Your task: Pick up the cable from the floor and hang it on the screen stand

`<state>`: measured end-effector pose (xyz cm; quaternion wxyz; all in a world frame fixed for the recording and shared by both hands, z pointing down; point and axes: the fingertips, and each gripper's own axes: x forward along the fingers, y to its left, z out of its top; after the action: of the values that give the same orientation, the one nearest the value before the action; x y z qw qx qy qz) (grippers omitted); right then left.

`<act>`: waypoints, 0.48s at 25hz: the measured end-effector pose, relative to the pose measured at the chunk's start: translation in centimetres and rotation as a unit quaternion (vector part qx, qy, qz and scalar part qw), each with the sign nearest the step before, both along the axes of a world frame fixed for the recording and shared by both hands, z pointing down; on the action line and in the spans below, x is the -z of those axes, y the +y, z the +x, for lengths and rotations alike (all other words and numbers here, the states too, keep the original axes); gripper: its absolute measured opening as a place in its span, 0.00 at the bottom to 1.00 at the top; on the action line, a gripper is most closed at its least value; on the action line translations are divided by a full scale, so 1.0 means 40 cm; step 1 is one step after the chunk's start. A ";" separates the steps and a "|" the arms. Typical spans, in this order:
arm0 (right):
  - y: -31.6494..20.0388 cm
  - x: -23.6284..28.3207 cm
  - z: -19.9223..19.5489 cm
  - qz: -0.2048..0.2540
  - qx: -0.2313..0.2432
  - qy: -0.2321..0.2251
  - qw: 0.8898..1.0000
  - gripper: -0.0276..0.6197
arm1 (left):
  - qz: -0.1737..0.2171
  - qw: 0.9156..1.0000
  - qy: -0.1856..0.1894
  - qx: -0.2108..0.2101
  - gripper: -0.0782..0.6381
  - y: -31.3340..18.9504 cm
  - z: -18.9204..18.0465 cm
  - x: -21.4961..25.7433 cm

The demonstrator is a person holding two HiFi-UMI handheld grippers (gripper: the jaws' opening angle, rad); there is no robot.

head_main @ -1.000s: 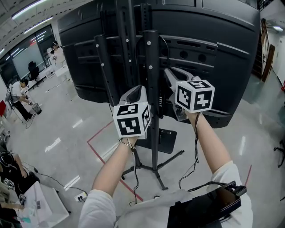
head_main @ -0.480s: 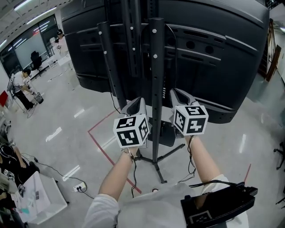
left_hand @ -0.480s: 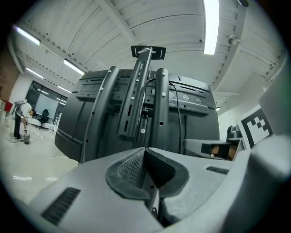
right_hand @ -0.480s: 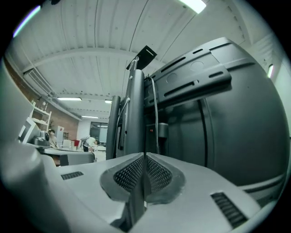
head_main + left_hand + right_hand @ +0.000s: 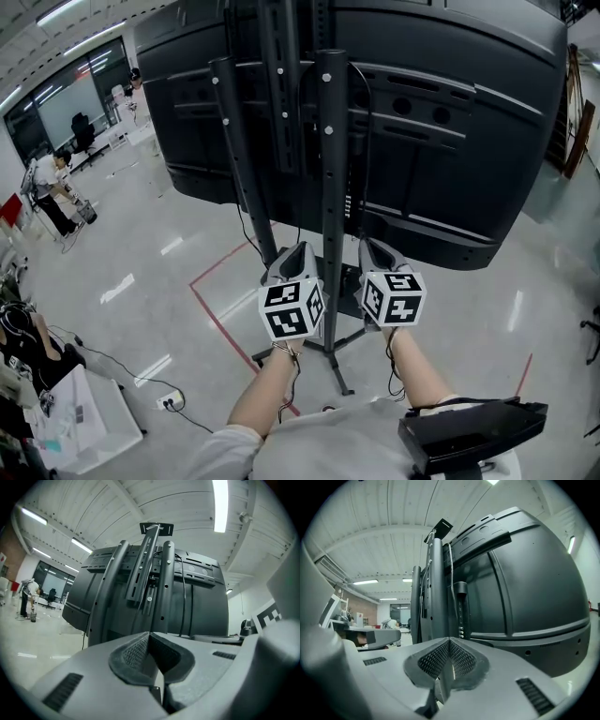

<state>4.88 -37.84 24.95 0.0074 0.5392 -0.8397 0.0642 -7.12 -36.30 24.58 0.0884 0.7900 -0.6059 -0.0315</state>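
The left tool (image 5: 294,251) and right tool (image 5: 369,246) are held closed on nothing, low on either side of the screen stand (image 5: 332,187), seemingly because the cable (image 5: 362,141) is already draped down its post.

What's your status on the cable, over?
Left gripper shut, empty. Right gripper shut, empty. Black cable hangs down the screen stand post. Nothing in the way.
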 end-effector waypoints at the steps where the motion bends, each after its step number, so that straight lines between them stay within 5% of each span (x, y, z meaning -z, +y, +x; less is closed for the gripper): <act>1: 0.002 -0.001 0.002 0.000 0.000 -0.002 1.000 0.07 | -0.002 1.000 0.002 -0.002 0.11 -0.002 0.004 -0.003; 12: 0.004 0.025 0.028 0.005 -0.010 -0.002 1.000 0.07 | 0.003 1.000 0.004 -0.011 0.11 -0.013 0.022 0.010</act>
<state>6.00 -37.68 23.94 0.0025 0.5479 -0.8344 0.0608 -6.25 -36.83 24.18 0.0884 0.7969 -0.5966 -0.0354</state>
